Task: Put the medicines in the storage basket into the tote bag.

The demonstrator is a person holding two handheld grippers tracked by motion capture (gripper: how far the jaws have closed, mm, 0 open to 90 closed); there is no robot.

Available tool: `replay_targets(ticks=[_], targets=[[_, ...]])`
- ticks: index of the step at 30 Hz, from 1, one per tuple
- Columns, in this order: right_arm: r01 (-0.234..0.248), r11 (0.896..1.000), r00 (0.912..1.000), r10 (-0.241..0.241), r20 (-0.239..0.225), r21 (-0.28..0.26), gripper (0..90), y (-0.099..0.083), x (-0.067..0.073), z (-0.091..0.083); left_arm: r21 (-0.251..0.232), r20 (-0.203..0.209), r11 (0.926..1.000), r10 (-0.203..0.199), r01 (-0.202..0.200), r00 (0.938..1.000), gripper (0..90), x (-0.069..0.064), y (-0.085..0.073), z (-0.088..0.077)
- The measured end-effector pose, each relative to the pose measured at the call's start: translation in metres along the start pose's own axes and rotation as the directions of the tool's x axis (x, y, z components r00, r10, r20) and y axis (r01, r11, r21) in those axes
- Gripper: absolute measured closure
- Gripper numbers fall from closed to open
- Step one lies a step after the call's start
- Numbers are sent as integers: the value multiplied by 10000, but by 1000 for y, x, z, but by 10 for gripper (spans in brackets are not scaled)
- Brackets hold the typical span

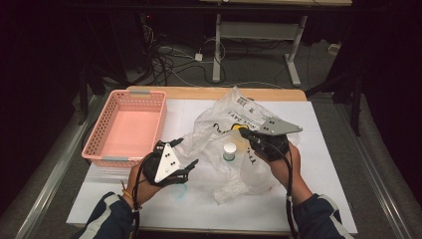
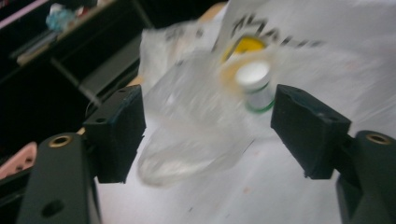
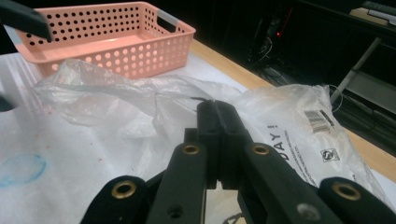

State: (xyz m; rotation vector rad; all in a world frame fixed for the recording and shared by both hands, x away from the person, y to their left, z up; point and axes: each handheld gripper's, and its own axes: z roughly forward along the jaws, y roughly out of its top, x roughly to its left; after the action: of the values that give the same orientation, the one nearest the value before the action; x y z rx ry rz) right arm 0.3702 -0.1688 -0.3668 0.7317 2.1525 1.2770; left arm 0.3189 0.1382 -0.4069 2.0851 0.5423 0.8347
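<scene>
A crumpled clear plastic bag (image 1: 234,124) with black lettering lies on the white-covered table. A small white bottle (image 1: 229,151) with a green band stands upright within its folds. My right gripper (image 1: 242,132) reaches in from the right and is shut on the bag's film, holding part of it raised. In the right gripper view the jaws (image 3: 217,109) are pressed together at the bag (image 3: 140,102). My left gripper (image 1: 185,152) hovers at the bag's left edge, open, with nothing between its pads. Its own view shows the left gripper (image 2: 208,130), the bag (image 2: 196,116) and the bottle (image 2: 256,86) ahead.
A pink perforated basket (image 1: 160,117), with nothing in it, stands at the table's back left (image 3: 116,56). White paper (image 1: 298,174) covers the tabletop, with a faint blue scribble (image 1: 176,191) near the front. Beyond the far edge are cables and desk legs on the floor.
</scene>
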Motion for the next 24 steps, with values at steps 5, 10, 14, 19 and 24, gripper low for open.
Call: replay_targets(ticks=[5, 10, 14, 19, 24], targets=[[70, 9998, 10000, -71, 55, 184, 900, -5, -5, -4, 1014, 364, 9929, -661, 622, 9971, 213, 4, -4, 27], [-63, 9998, 9999, 61, 99, 214, 900, -10, -14, -10, 1549, 524, 9859, -721, 632, 9960, 316, 4, -4, 47], [-193, 9996, 9997, 189, 183, 206, 900, -14, -18, -12, 1704, 852, 9848, -495, 344, 9951, 602, 2, -4, 54], [-182, 9994, 9997, 177, 158, 307, 858, -17, -18, -13, 1518, 1156, 9880, -478, 299, 9921, 849, 4, -5, 50], [-171, 9996, 9998, 170, 50, 229, 706, -21, -14, -20, 1381, 1252, 9899, -499, 324, 9909, 865, 5, -6, 45]])
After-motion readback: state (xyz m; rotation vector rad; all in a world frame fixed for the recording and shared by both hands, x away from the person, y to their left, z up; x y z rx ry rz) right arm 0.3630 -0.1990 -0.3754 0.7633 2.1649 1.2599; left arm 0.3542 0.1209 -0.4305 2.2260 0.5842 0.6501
